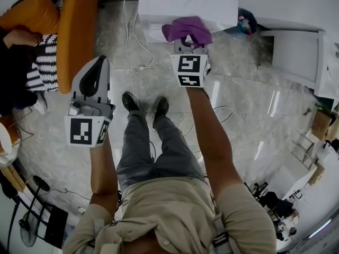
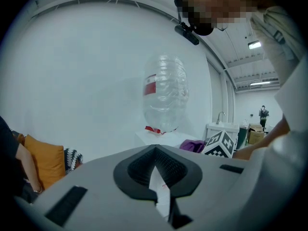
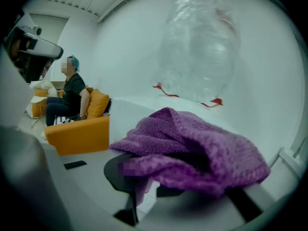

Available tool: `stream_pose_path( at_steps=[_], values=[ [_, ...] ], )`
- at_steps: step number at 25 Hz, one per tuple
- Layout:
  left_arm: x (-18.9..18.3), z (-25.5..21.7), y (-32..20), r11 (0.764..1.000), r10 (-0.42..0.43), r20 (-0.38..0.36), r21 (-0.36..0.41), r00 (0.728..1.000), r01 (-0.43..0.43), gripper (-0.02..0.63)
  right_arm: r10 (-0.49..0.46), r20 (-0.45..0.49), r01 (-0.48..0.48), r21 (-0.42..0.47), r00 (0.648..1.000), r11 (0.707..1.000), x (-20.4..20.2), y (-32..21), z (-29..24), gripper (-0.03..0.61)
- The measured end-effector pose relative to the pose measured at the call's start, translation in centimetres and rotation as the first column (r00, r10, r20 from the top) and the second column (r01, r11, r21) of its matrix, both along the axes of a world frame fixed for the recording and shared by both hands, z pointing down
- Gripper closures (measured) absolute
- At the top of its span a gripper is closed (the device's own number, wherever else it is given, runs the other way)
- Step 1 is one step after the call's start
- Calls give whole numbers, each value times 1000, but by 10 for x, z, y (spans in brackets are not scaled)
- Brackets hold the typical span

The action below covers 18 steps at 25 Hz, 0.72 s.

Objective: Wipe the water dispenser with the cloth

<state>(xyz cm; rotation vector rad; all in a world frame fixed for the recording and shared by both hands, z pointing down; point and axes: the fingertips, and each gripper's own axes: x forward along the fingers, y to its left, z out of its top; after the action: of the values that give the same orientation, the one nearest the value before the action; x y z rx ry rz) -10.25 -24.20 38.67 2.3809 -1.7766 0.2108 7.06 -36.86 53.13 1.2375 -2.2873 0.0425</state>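
The white water dispenser [image 1: 186, 7] stands ahead of me at the top of the head view. Its clear bottle [image 2: 164, 93] with a red label shows in both gripper views [image 3: 199, 47]. My right gripper [image 1: 188, 40] is shut on a purple cloth [image 1: 187, 29], held just in front of the dispenser's top edge. The cloth [image 3: 192, 148] is bunched over the jaws and hides most of them. My left gripper [image 1: 97, 73] hangs lower and to the left, away from the dispenser, its jaws closed together with nothing between them [image 2: 157, 174].
An orange sofa [image 1: 74, 30] with a seated person [image 1: 16, 57] is at the left. A white cable [image 1: 136, 41] trails on the marble floor beside the dispenser. A white cabinet [image 1: 296, 52] stands at the right, and a floor fan [image 1: 26, 226] at lower left.
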Motion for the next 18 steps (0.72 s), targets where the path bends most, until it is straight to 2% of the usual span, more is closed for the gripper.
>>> stream_pose_path(
  at_steps=[2,5,8,13,18],
  values=[
    [8,1,-4,1000,15,0,0,1000,-15,598,99,-5,-99,6,995,995,49,-10,-1,538],
    [19,4,-9,999,35,-2,-2,999,-35,598,270,-17,-270,13,963,963,120,-24,-3,538],
    [28,5,-10,999,53,-3,-5,999,-53,598,310,-33,-309,26,950,951,142,-27,-4,540],
    [21,8,-7,999,42,1,-14,999,-42,598,247,2,-247,7,969,969,89,-18,-1,538],
    [-3,16,1,1000,8,-1,-24,1000,-8,598,116,69,-114,-39,991,993,-13,3,10,538]
  ],
)
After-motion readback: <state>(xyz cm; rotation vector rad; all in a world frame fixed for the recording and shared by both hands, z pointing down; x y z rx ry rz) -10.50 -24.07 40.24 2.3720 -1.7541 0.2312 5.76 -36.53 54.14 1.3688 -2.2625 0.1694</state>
